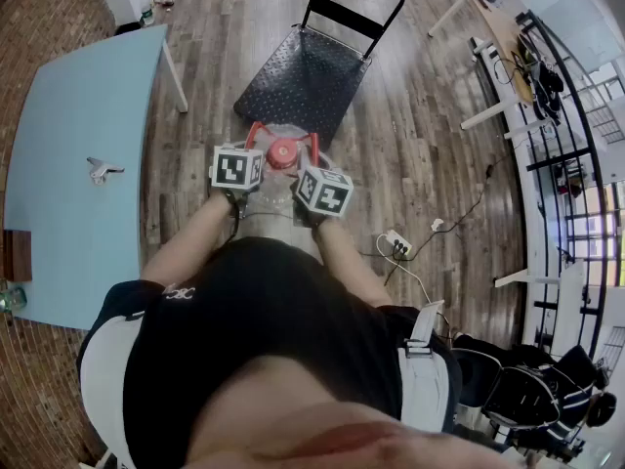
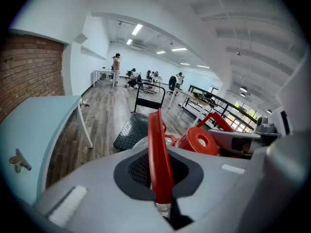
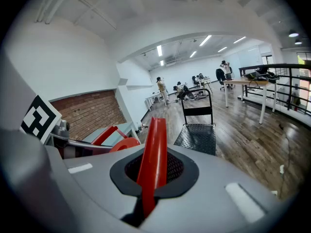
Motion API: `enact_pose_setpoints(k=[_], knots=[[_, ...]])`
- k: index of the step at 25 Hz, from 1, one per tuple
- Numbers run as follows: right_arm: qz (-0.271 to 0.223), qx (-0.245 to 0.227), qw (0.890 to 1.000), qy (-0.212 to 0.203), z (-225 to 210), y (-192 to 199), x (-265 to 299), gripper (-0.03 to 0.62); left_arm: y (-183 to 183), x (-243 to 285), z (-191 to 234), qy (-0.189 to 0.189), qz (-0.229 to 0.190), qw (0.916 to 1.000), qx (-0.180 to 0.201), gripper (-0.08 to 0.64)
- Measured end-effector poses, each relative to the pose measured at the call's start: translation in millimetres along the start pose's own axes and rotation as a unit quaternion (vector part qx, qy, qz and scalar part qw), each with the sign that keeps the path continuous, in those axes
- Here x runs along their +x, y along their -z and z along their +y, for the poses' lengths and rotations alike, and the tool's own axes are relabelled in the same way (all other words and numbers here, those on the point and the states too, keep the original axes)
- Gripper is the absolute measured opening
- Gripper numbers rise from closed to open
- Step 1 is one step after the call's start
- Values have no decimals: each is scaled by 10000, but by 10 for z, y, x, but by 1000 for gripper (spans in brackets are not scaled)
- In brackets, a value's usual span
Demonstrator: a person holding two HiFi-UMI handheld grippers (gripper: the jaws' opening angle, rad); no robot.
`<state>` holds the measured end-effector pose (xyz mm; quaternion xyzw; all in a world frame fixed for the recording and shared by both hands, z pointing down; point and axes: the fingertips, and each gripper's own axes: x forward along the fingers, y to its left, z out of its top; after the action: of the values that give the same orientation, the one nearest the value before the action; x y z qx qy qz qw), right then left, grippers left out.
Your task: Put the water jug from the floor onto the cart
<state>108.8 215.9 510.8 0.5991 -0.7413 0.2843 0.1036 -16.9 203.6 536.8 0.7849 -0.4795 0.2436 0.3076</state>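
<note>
While the head view looks steeply down, it shows the jug [image 1: 281, 179] just short of the cart [image 1: 298, 76], with the left hand-held gripper [image 1: 250, 150] and the right hand-held gripper [image 1: 312, 161] on either side of its red cap [image 1: 283, 151]. Each sits on its own side of the red handle [image 1: 256, 130], probably to share the load and keep the jug level. The arms hide whether its base has left the floor [image 1: 420, 135]. From the left gripper view, the jaws are pinched tight on a red handle strip [image 2: 158, 154] that runs up between them. The cap [image 2: 198, 141] is just to the right and the cart deck [image 2: 133, 127] lies ahead and lower. From the right gripper view, the jaws are likewise clamped on the other handle strip [image 3: 154, 149], with the cap [image 3: 125, 143] close on the left and the cart [image 3: 197, 135] straight ahead. Both tools face the cart, which suits carrying the jug forward onto its deck.
</note>
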Motion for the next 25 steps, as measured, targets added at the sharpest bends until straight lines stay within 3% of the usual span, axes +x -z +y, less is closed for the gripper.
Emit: enact_pose_setpoints(k=[9,25], knots=[[-4,-141,9999,-2,190,135,6,14,118,-93,157,5,-42,10000,26,5],[-31,6,9997,255,599,313,44,15,300,-279,520,274,82,9995,95,5]])
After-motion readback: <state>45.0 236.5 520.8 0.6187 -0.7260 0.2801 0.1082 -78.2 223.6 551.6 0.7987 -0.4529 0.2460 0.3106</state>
